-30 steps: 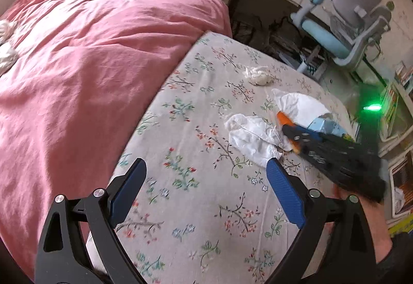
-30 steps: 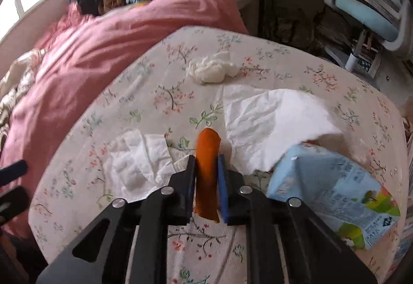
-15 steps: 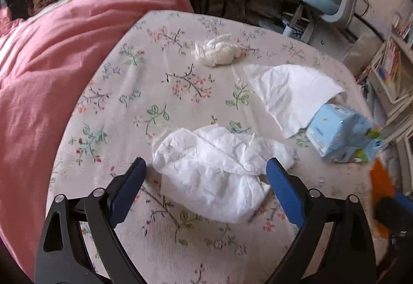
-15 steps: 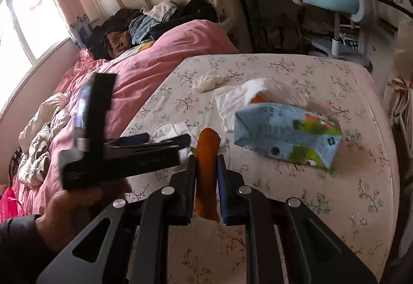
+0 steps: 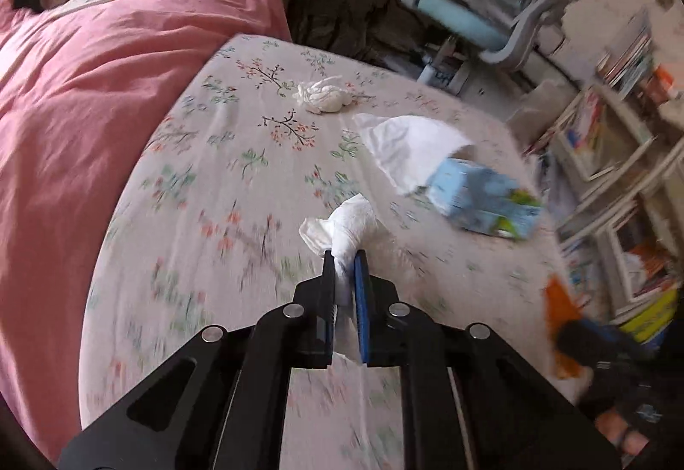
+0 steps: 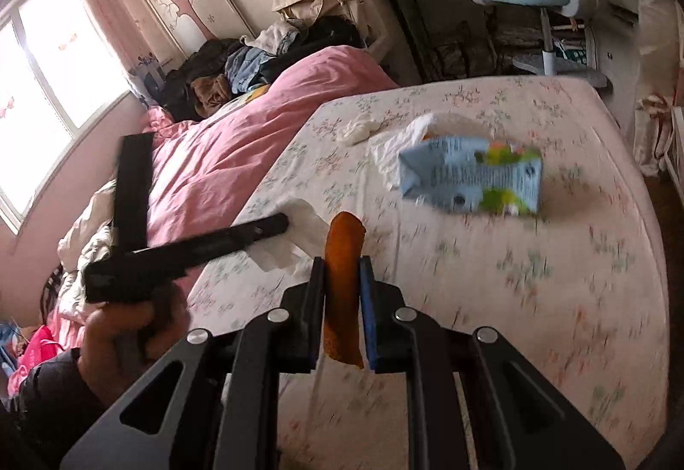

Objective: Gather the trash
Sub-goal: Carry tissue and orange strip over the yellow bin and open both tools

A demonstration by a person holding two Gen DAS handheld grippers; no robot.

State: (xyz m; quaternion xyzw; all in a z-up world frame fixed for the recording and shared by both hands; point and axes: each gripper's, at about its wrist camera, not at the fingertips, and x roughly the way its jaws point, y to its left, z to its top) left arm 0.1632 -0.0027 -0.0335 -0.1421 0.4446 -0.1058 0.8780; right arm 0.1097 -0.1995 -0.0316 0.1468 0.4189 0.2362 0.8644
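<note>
A white tissue (image 5: pixel 348 230) is sitting pinched between the two fingers of the left gripper (image 5: pixel 344 256); the jaws are pressed nearly together on its twisted lower end, and its crumpled top is bunching out forward past the fingertips, lifted off the floral sheet (image 5: pixel 222 188). In the right wrist view the same tissue is showing as a white fold at the tip of the left gripper's black body, just left of the right gripper.

The right gripper (image 6: pixel 342 260) is likewise clamping narrowly on an orange scrap (image 6: pixel 344 252), which is standing upright between the fingers, its rounded top poking above them and its lower end hanging down behind the pads. In the left wrist view this scrap is appearing blurred at the far right edge, off the side of the bed.

Further out on the sheet, a flat white tissue (image 5: pixel 406 149) is lying spread open, its far corner touching or overlapping a light blue carton (image 5: pixel 483 201) that is lying on its side. A balled-up tissue (image 5: pixel 322 96) is resting beyond them, well apart from both grippers. A pink duvet (image 5: pixel 85 94) is covering the left half of the bed, and a blue-and-grey desk chair (image 5: pixel 491 13) is standing past the foot of the bed.
</note>
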